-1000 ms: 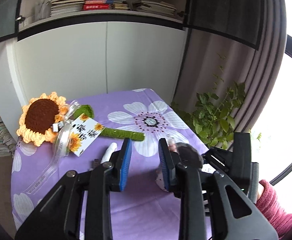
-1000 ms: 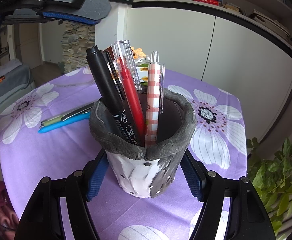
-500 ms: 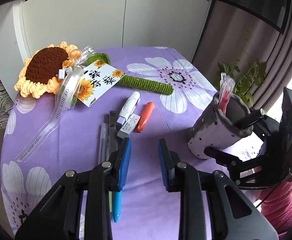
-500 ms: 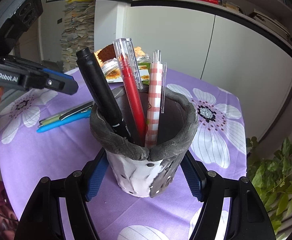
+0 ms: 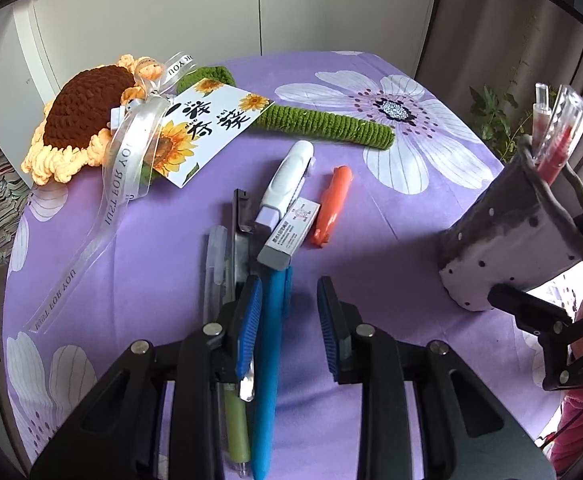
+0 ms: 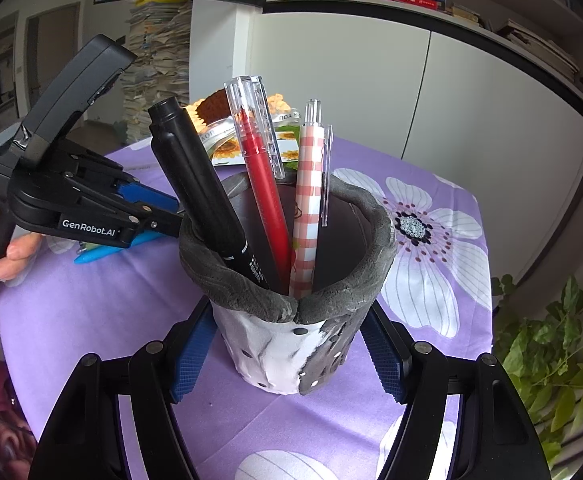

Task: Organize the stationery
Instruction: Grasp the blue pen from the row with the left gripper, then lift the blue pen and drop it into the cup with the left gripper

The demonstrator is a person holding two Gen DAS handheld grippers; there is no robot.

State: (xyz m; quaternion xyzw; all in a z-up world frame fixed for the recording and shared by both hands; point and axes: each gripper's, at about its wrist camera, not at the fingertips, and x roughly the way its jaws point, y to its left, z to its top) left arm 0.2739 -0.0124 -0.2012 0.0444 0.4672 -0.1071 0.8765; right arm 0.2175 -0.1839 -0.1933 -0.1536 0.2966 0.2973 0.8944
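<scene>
Left tongs [image 5: 289, 320] open, straddling blue pen [image 5: 269, 364]; right tongs [image 6: 287, 354] clamp pen holder [image 6: 291, 320].

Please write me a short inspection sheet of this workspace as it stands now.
Surface: purple floral tablecloth.
Job's things: pen holder with black marker, red pen, checked pen; blue pen, green pen, eraser, white corrector, orange pen lying loose.
Clutter: crochet sunflower, ribbon.
Grippers: left gripper open over the blue pen; right gripper, jaws around the holder.
Cables: nothing seen.
Surroundings: cabinet, plant.
</scene>
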